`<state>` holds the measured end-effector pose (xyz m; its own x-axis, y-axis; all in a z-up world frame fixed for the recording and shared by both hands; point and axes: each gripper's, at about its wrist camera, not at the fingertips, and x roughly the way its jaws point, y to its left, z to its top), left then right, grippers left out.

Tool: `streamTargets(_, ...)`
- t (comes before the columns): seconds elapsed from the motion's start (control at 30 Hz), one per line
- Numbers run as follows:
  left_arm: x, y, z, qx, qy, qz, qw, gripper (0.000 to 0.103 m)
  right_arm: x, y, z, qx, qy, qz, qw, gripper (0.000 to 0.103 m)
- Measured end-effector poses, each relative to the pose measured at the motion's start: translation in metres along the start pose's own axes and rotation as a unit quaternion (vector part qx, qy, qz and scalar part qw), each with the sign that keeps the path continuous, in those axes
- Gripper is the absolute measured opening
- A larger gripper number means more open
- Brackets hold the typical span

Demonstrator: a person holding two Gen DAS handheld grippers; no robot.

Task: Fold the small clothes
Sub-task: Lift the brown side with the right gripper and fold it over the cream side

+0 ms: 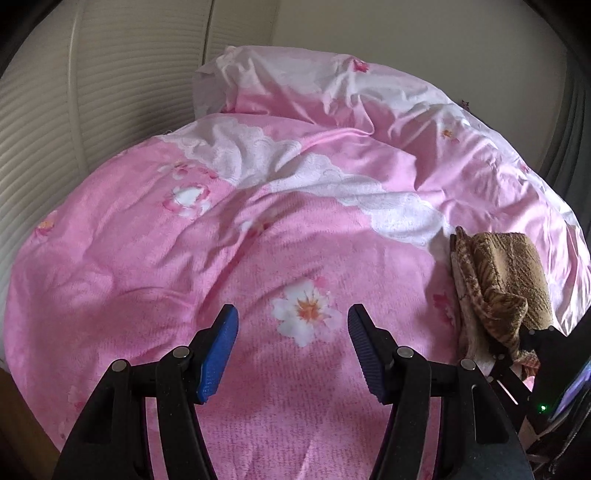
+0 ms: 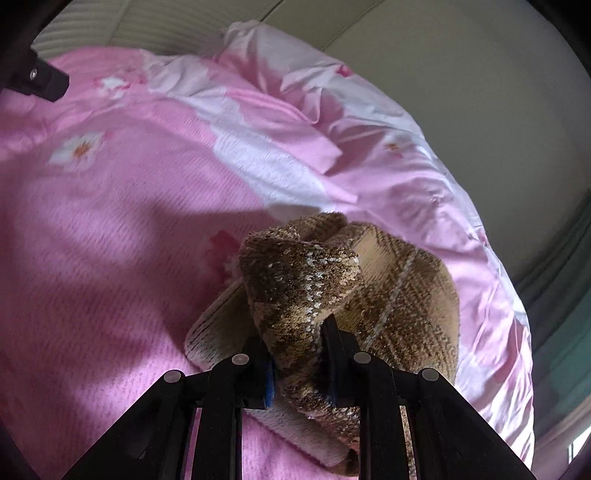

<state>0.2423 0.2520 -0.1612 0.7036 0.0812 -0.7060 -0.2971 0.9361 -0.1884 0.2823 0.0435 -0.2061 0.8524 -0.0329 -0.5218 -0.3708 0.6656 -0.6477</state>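
Brown knitted cloth point(image 2: 295, 288), flecked with white stitches and crossed by pale stripes, is what we find pinched between the two fingers of our right hand-held gripper point(image 2: 297, 354). Its black fingers press on a bunched fold of the garment from both sides, and a sliver of blue pad shows at the left finger. The rest of the piece hangs in a loose lump in front of the fingers, with a lighter cream part drooping toward the bedding beneath; we cannot tell whether that lower edge touches the bed.

Our left hand-held gripper point(image 1: 293, 328) stands spread, its blue ribbed pads point(image 1: 218, 354) well apart with nothing between them, and it hangs over a white blossom point(image 1: 306, 314) printed on the pink duvet point(image 1: 147, 258). From the left wrist view we see the same brown garment at the right edge, held by the other tool and raised beside the duvet.

The duvet covers the bed in rumpled folds, pink with white lace-patterned bands and scattered flowers. Behind it we see a cream ribbed panel point(image 1: 55, 110) on the left and a plain pale wall point(image 1: 424, 29).
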Motion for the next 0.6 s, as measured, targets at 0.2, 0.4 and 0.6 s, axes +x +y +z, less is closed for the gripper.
streamTargets(0.2,-0.003,-0.031,0.009,0.029,0.006,-0.03,0.9991,0.061,-0.023,-0.012,-0.001,0.028,-0.034,0.002,0.999,0.039)
streamTargets(0.4,-0.013,-0.089,0.036,0.087,-0.003,-0.078,0.9932,0.061,-0.065,-0.049,-0.014,0.099,-0.075,0.015,0.992,0.039)
streamTargets(0.6,0.013,-0.16,0.076,0.156,0.032,-0.147,0.9762,0.061,-0.079,-0.104,-0.057,0.226,-0.063,0.032,0.972,0.039)
